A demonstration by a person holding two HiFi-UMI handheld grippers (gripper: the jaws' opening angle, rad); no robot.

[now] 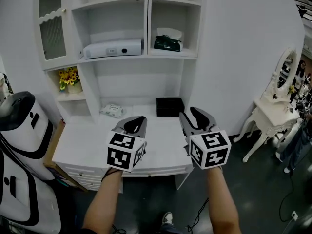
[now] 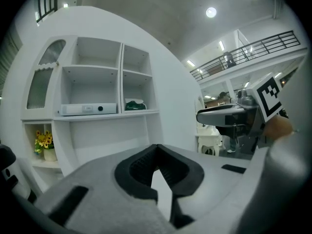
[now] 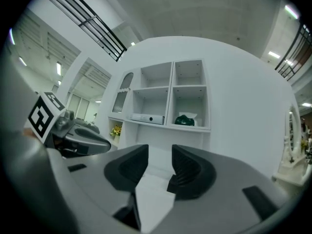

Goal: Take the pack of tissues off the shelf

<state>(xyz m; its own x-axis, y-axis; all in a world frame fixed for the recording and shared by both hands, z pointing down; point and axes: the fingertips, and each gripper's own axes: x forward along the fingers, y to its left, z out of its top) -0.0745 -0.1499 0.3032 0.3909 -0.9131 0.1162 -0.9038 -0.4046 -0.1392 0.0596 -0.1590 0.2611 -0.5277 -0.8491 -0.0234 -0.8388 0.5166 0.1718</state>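
Observation:
A dark green pack of tissues (image 1: 167,43) with a white sheet sticking out sits in the right compartment of the white shelf (image 1: 146,56). It also shows in the left gripper view as the tissue pack (image 2: 135,105) and in the right gripper view as the tissue pack (image 3: 185,120). Both grippers hover over the desk (image 1: 87,145), well below and short of the pack. My left gripper (image 1: 135,122) (image 2: 155,149) is shut with its tips touching and nothing in it. My right gripper (image 1: 195,114) (image 3: 160,156) is open and holds nothing.
A flat white device (image 1: 113,48) lies in the compartment left of the tissues. On the desk are a small white wrapped pack (image 1: 113,111) and a black box (image 1: 169,106). Yellow flowers (image 1: 68,78) stand in a left niche. A white machine (image 1: 19,130) is at left, a vanity table (image 1: 275,108) at right.

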